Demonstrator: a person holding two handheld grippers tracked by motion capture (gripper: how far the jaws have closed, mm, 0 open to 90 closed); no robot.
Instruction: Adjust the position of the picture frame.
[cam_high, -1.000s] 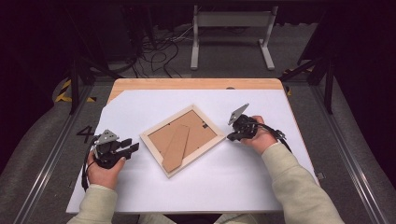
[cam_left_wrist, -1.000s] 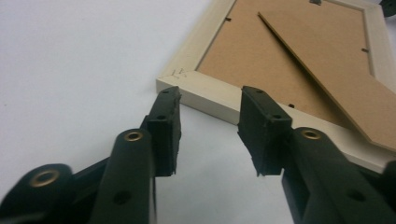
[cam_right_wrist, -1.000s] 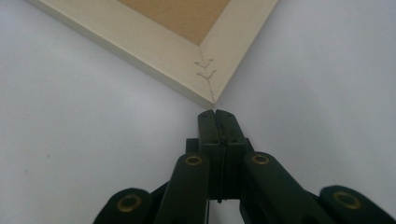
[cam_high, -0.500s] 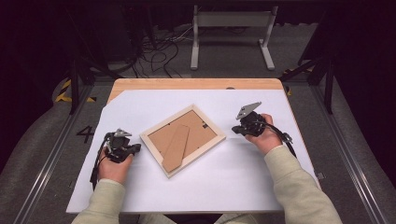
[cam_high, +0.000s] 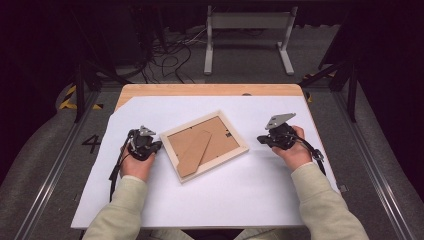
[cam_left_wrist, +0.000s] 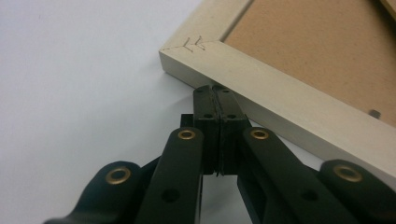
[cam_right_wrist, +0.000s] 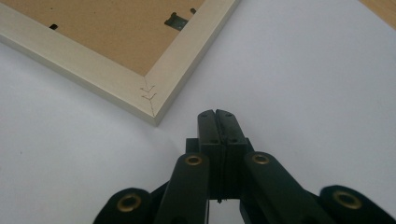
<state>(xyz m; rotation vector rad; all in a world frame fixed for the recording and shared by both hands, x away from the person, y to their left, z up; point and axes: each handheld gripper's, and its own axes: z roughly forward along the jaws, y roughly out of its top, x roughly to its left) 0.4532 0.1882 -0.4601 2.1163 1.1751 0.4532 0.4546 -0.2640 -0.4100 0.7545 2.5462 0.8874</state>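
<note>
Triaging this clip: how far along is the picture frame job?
Early. Done: the picture frame lies face down, stand flat, on the white sheet. In hand: the left gripper, shut, has its tips at the frame's side; the right gripper, shut, sits short of a corner. Left: any grip, lift or turn of the frame.

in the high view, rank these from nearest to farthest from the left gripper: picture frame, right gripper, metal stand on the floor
1. picture frame, just beside the left gripper, mid-table.
2. right gripper, across the frame.
3. metal stand, on the floor beyond the table.
</note>
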